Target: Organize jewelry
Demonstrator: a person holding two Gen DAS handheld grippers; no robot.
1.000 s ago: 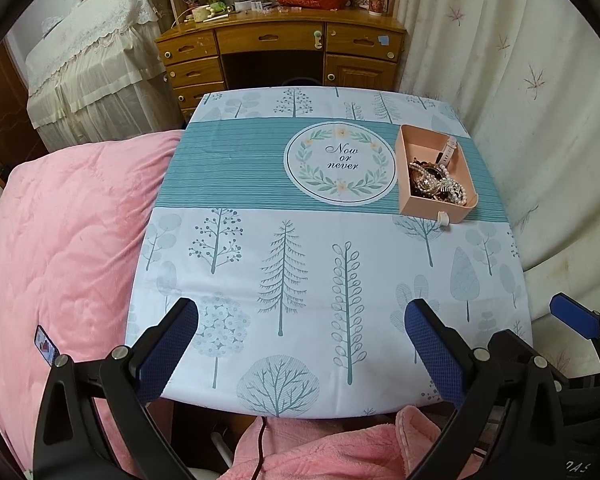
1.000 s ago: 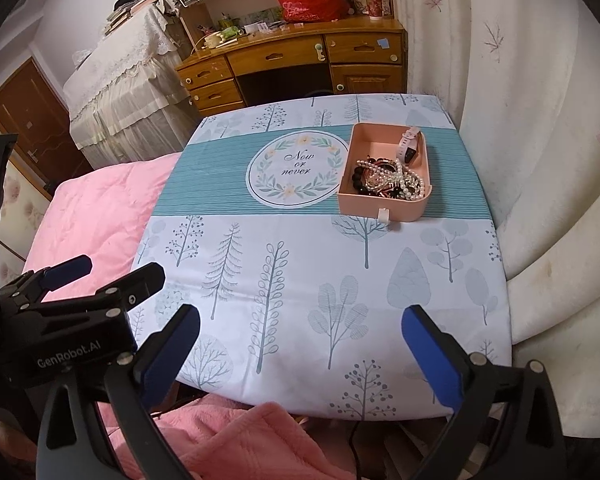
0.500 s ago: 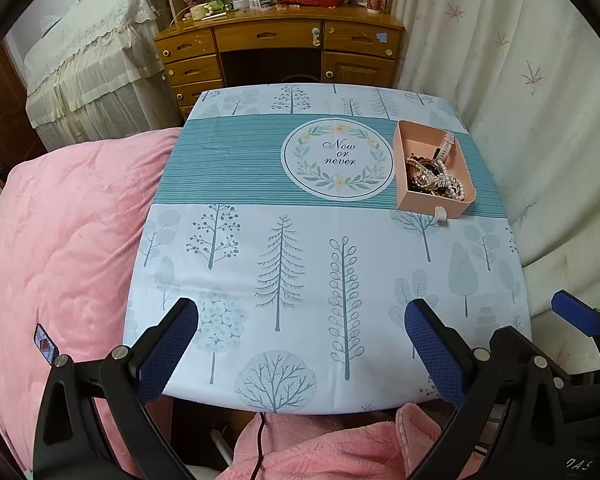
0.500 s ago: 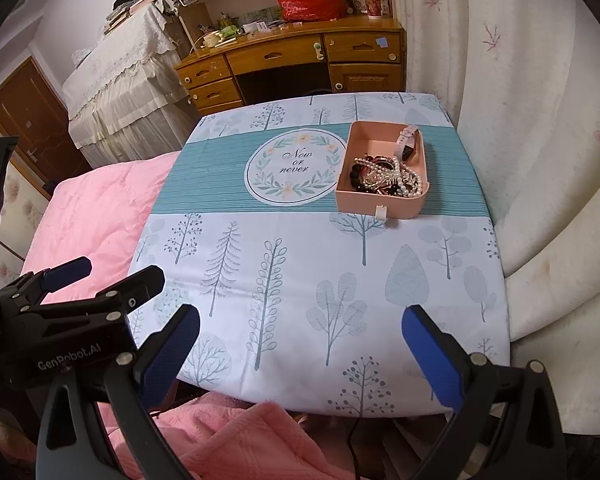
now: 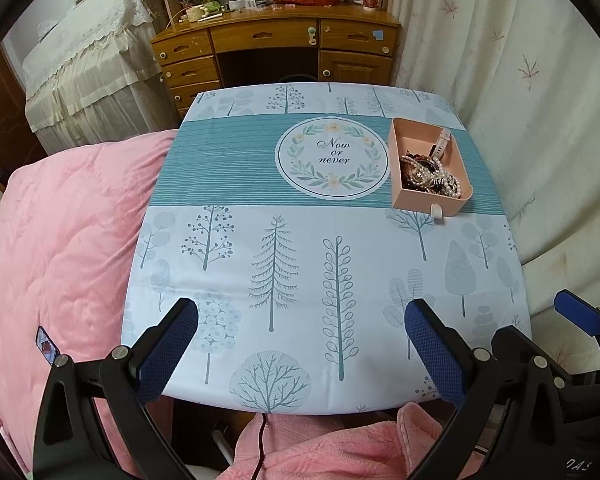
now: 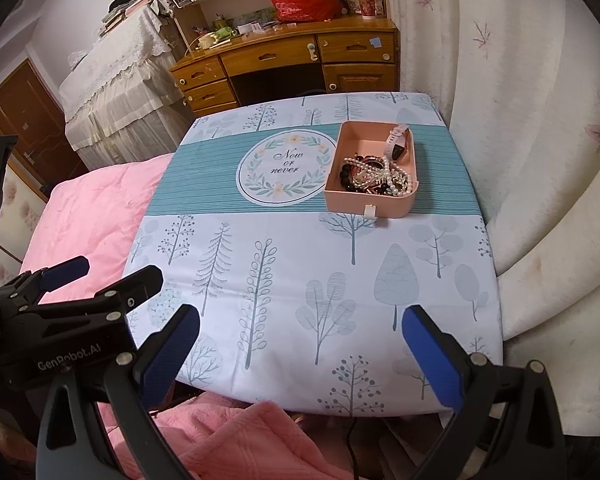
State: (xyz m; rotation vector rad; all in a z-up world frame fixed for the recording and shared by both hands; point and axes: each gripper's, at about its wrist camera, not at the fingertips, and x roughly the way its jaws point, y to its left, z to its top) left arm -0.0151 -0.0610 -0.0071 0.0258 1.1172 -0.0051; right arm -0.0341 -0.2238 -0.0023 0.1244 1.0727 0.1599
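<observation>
Right, both tongs are spread wide and carrying nothing. My left gripper hangs over the near edge of the table, dark blue pads apart, with the tree-print tablecloth showing bare between them. My right gripper is the same story, jaws open above the near edge; in its view the left gripper sits just beside it on the left.

Out past the fingers, the pink tray sits on the teal band on the far right of the table, well apart from both tools, just right of the "Now or never" wreath print. Inside it, a tangled heap: a white pearl strand, black beads, some dark red and gold pieces I can't separate, and a pale pink watch leaning on the far right wall.

My worries from here. That heap looks knotted, so pinching one strand could drag its neighbours up with it and spill them over the rim. The tray looks light; a sideways pull on a snagged strand might slide it, and the table edge and the curtain are close on that side. The cloth may also bunch under a low pad. And with the two grippers this near each other, reaching together risks a clash, so I'd send one in alone.
</observation>
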